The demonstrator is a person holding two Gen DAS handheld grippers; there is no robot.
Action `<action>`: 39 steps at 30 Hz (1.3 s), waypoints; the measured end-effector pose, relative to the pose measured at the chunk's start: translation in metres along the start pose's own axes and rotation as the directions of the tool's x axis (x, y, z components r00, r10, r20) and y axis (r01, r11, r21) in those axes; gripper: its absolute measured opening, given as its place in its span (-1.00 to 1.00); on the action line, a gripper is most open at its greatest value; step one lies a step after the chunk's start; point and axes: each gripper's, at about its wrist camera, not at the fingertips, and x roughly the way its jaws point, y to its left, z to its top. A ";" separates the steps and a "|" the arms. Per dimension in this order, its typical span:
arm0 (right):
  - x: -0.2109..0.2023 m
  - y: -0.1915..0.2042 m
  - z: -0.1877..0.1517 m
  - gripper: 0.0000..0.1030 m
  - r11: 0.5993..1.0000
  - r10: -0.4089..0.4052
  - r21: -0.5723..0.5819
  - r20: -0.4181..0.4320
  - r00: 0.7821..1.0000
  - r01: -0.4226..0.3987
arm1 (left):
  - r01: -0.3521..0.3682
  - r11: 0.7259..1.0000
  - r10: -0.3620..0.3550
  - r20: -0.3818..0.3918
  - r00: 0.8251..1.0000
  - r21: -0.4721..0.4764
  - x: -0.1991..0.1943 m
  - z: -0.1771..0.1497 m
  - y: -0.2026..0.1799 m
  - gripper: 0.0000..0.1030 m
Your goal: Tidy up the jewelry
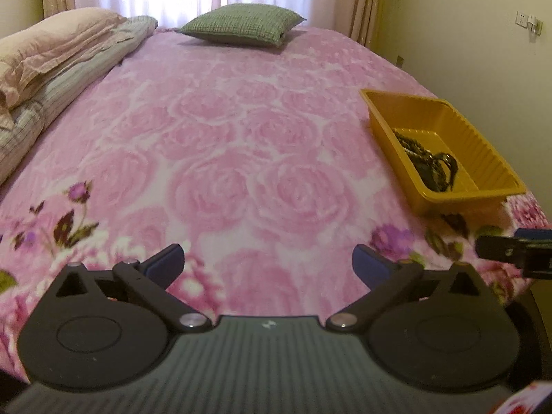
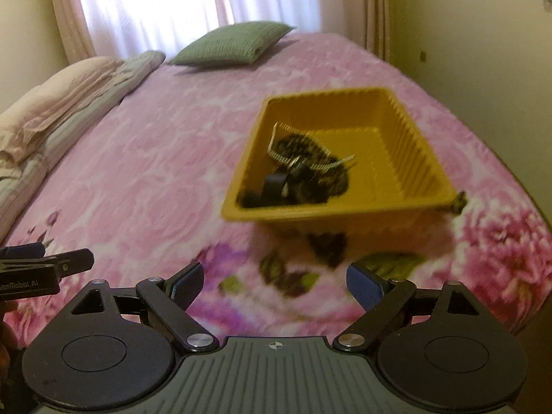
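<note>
- The left gripper is hovering over the near edge of the bed, its two blue-padded jaws standing wide apart with nothing between them.
- The right gripper is also standing wide open and empty, and it is pointing down toward the pink rose-patterned blanket.
- The yellow ribbed plastic tray is lying just ahead of the right gripper and a little to its right; from the left gripper it is lying well to the right, near the bed's right edge. So I judge the right hand is the nearer one for any next reach.
- The tray's long axis is running away from the grippers, toward the window.
- The dark tangle of jewelry, with a pale toothed band across it, is resting inside the tray, in its near left part.
- No loose jewelry is showing on the blanket, so the sorting seems almost finished.
- Far behind, a green textured cushion is lying near the curtains.
</note>
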 end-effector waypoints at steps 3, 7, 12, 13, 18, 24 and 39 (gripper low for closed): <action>-0.002 0.003 -0.007 0.73 1.000 0.000 -0.010 -0.012 1.000 0.000 | -0.010 1.000 0.010 -0.013 1.000 -0.009 -0.010 -0.007 -0.004 0.99; -0.008 0.009 -0.011 0.73 1.000 0.007 -0.024 -0.019 1.000 -0.008 | -0.025 0.999 0.024 -0.030 0.999 -0.027 -0.020 -0.012 -0.010 0.99; -0.015 0.016 -0.011 0.73 0.998 0.005 -0.061 -0.003 1.000 -0.005 | -0.028 0.999 0.027 -0.029 0.999 -0.016 -0.027 -0.015 -0.023 0.99; -0.017 0.017 -0.011 0.73 0.998 0.003 -0.066 -0.001 1.000 -0.003 | -0.027 1.000 0.027 -0.031 0.999 -0.014 -0.028 -0.016 -0.025 0.99; -0.023 0.018 -0.009 0.73 0.997 0.005 -0.076 0.008 1.000 -0.005 | -0.029 0.999 0.028 -0.030 0.999 -0.024 -0.028 -0.019 -0.029 0.99; -0.027 0.019 -0.008 0.73 0.997 0.004 -0.077 0.021 1.000 -0.002 | -0.033 0.999 0.033 -0.014 0.999 -0.025 -0.031 -0.018 -0.029 1.00; -0.025 0.016 -0.009 0.73 0.997 -0.002 -0.071 0.018 1.000 0.004 | -0.026 0.999 0.026 -0.011 1.000 -0.032 -0.031 -0.016 -0.029 1.00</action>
